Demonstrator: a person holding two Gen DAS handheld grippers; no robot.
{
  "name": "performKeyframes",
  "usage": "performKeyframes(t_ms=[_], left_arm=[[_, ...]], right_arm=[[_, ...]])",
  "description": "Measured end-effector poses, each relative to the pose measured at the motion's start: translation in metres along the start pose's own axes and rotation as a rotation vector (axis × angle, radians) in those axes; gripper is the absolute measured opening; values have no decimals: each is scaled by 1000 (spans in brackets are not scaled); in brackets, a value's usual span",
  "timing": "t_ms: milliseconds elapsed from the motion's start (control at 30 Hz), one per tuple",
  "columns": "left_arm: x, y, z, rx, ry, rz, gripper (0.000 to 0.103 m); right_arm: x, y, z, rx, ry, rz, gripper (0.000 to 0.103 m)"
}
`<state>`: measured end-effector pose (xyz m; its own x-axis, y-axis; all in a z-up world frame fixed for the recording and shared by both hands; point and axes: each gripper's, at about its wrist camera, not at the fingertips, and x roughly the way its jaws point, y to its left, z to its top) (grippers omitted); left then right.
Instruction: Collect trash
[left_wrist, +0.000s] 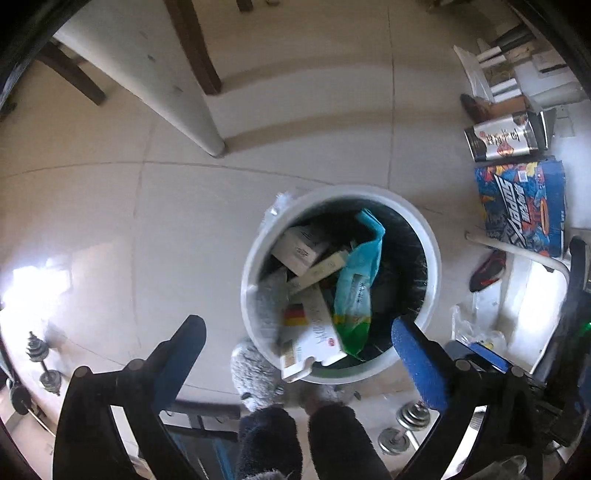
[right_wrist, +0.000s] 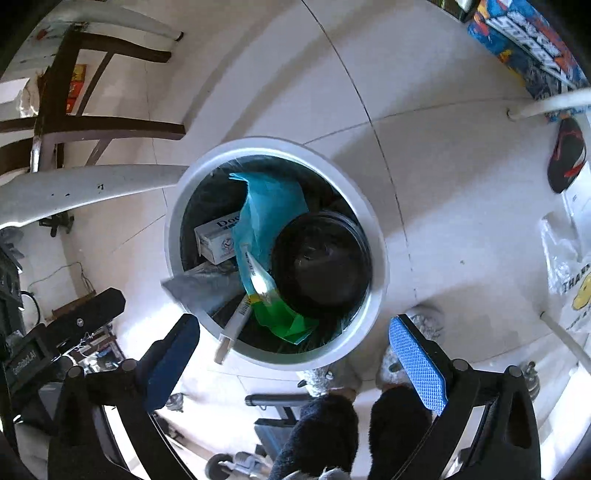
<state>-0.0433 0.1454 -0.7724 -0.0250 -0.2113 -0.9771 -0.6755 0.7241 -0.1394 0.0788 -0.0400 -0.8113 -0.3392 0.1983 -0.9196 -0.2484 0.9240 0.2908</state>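
A white round trash bin (left_wrist: 432, 254) stands on the tiled floor, also in the right wrist view (right_wrist: 380, 258). It holds cardboard boxes (left_wrist: 301, 249), a teal and green plastic bag (left_wrist: 360, 273), a white box with a flag print (left_wrist: 314, 332) leaning over the rim, and a black round container (right_wrist: 321, 258). The teal bag (right_wrist: 269, 210) and a white box (right_wrist: 218, 238) show in the right view too. My left gripper (left_wrist: 299, 354) is open and empty above the bin's near rim. My right gripper (right_wrist: 295, 354) is open and empty above the near rim.
A white chair leg (left_wrist: 177, 96) and dark wooden legs (left_wrist: 195, 48) stand beyond the bin. Colourful boxes (left_wrist: 521, 210) and a can-like pack (left_wrist: 502, 136) lie at right. Dumbbell weights (left_wrist: 410, 417) and grey slippers (left_wrist: 255, 376) lie near my feet. A plastic bag (right_wrist: 569, 266) lies at right.
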Motion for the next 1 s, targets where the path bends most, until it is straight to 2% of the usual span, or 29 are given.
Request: performKeyframes(t_ms=[233,433,633,800,1000], left_arm=[[-60,-3,-22,20,-66,69,103],[-149,-20,-64,64,-102,102,103],[-243,-34,-109,87,-121,55,103],[-315,-50,-137,117,-169,37,103],[-391,-62,-168,131,-218,-27,103]], right_arm=[[-66,36,-19,-95,-87,-178,103],[-150,66,-55,-133,-130,-265,103],[-250,95,-105,-172,-169,-281,103],[-337,117,-148,-184,-211,-256,103],[-435,137,-198,-198,-249,-199,103]])
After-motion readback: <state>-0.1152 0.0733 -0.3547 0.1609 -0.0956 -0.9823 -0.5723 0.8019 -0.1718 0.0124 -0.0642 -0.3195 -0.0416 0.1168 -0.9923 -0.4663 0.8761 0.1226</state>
